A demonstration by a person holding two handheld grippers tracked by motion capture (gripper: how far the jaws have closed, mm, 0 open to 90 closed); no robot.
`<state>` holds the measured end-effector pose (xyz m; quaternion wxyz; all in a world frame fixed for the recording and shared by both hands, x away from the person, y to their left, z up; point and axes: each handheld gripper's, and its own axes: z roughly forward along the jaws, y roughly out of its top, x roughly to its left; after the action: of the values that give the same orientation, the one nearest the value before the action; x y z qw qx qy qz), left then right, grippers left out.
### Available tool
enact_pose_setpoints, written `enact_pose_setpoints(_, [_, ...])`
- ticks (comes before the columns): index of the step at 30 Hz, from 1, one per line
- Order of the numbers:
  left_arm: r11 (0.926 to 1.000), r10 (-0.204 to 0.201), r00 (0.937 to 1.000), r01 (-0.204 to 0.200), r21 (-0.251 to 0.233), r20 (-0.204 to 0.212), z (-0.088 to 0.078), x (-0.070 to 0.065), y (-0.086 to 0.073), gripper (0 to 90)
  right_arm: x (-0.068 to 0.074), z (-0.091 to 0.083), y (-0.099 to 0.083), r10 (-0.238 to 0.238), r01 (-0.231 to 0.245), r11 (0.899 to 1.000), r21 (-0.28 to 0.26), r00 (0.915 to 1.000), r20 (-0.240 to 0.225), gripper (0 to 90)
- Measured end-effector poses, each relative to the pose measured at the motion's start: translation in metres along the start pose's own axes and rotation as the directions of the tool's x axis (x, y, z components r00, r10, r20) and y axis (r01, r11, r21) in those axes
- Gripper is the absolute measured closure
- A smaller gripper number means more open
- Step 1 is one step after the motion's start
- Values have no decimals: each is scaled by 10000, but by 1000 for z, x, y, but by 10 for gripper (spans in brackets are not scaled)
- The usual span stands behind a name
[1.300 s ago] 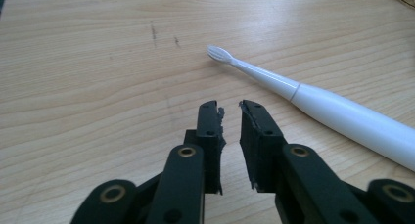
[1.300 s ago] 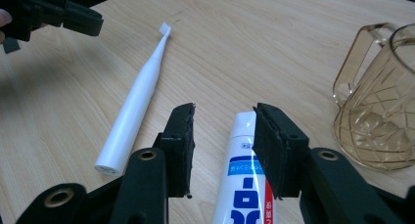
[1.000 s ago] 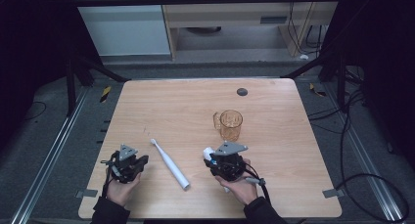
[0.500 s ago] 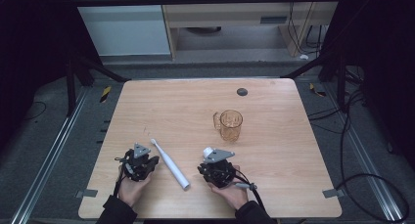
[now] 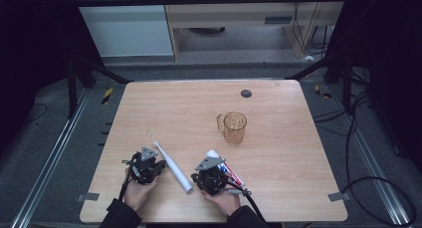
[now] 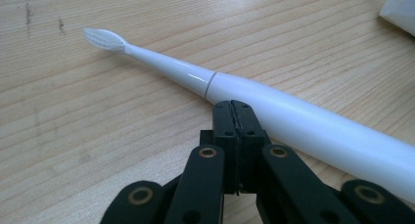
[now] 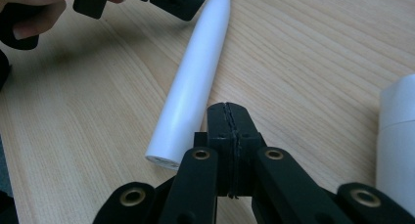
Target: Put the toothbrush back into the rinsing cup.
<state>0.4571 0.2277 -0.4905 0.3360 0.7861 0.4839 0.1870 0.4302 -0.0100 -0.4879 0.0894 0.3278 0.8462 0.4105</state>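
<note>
High view: both tools are seen closed on nothing at the lower middle of the frame, the left tool [image 5: 147,169] and right tool [image 5: 211,179] flanking a white toothbrush [image 5: 172,166] lying on the desk [image 5: 278,153]. The right tool's jaws have just been closing, nothing between them. An approach is judged underway; opening over the handle is called for next.

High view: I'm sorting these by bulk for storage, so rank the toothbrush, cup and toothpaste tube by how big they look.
1. toothbrush, the longest.
2. cup, shorter but wider.
3. toothpaste tube, partly hidden by the right gripper, so its rank is unsure.
</note>
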Motion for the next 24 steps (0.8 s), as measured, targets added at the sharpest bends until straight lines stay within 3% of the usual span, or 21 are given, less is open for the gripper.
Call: enact_pose_setpoints(24, [9999,70,9997,-72,90,220,8,-4,4,898,16,15,-2,-85,99,9998,192,9973,-734,896])
